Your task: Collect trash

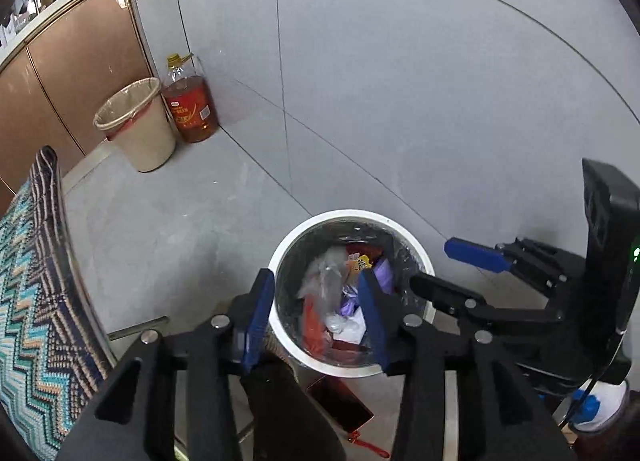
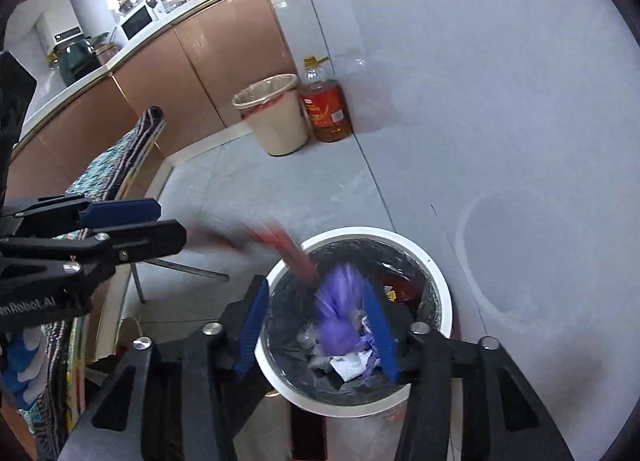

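A white round trash bin [image 1: 416,245] with a dark liner stands on the grey floor, holding several wrappers and crumpled paper [image 1: 348,325]. My left gripper [image 1: 316,317] hangs open right above it, empty. My right gripper [image 2: 316,325] is open above the same bin [image 2: 440,281]. Between its fingers a purple wrapper [image 2: 336,317] and a red strip [image 2: 292,249] show as motion blur, falling into the bin. The right gripper also shows in the left wrist view [image 1: 452,269], and the left gripper in the right wrist view [image 2: 160,225].
A beige bin [image 1: 140,125] with a liner and a bottle of cooking oil [image 1: 192,105] stand by the brown cabinets [image 1: 72,69]. A chair with a zigzag cushion [image 1: 36,281] is at the left. A red packet [image 1: 340,405] lies on the floor below the bin.
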The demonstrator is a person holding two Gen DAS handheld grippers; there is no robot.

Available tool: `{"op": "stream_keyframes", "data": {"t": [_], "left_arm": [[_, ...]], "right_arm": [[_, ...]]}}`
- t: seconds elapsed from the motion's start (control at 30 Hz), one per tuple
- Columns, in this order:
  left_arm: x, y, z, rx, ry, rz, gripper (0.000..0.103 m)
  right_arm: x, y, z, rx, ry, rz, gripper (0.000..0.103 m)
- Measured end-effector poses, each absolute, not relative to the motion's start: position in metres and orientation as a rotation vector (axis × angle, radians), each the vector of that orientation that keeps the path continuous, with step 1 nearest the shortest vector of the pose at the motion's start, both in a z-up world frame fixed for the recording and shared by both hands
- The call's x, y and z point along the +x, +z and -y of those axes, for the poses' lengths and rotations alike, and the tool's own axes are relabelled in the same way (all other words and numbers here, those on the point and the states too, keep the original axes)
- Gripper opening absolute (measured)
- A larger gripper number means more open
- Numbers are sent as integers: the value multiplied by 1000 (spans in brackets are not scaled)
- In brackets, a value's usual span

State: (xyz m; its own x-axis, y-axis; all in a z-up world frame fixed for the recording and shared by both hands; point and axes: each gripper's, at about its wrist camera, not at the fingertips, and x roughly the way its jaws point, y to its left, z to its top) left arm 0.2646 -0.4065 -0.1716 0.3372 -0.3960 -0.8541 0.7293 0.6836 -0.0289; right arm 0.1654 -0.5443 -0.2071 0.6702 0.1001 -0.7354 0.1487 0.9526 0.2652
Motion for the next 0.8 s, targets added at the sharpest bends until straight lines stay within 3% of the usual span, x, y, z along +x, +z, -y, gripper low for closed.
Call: {"op": "stream_keyframes", "data": {"t": [0.37,0.8], "left_arm": [[254,-154,387,368,-724,-910,42],[220,-99,344,353,-663,-760,48]], "right_arm": [[157,-200,541,336,-38,-829,49],[141,-151,501,262,-8,-732,60]]}}
